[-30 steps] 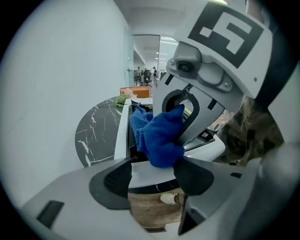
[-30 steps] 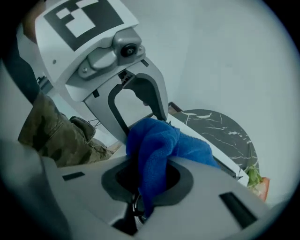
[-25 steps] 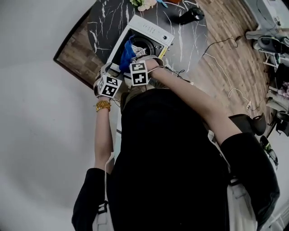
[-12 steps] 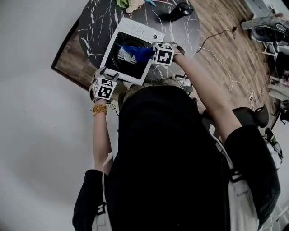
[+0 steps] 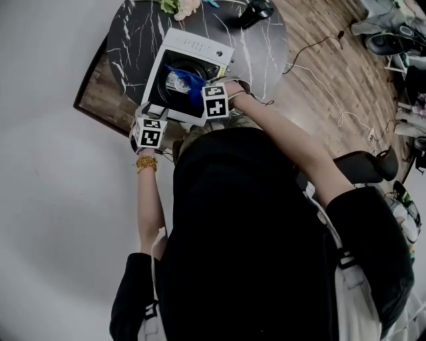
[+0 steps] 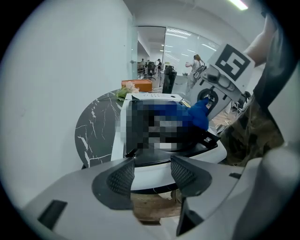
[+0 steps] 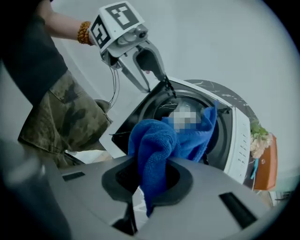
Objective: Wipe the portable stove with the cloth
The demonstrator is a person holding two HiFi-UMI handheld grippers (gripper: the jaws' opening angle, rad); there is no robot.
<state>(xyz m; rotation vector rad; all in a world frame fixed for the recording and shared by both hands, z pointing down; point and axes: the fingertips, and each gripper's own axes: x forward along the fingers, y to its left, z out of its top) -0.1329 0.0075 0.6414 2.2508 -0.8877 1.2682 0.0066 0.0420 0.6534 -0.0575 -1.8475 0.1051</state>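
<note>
The white portable stove (image 5: 174, 60) with its black burner top stands on a round dark marble table (image 5: 133, 33). My right gripper (image 5: 202, 91) is shut on a blue cloth (image 5: 193, 82), which lies bunched on the burner area near the stove's front edge. In the right gripper view the cloth (image 7: 157, 145) rises from between the jaws of the right gripper (image 7: 150, 180) and spreads onto the burner. My left gripper (image 5: 154, 112) stands at the stove's near left corner. Its jaws have just been closing, and the stove's edge (image 6: 152, 171) shows in the gap between them; I see no pad pressing on it.
Flowers (image 5: 177, 5) and a dark object (image 5: 255, 9) lie at the table's far side, with an orange box (image 6: 138, 85) beside the flowers. Cables (image 5: 319, 73) run over the wood floor to the right. A black chair (image 5: 363, 166) stands behind me.
The right gripper swept the cloth from the stove's left side to its right, then back toward the middle near the front edge. The left gripper stayed at the near left corner.
</note>
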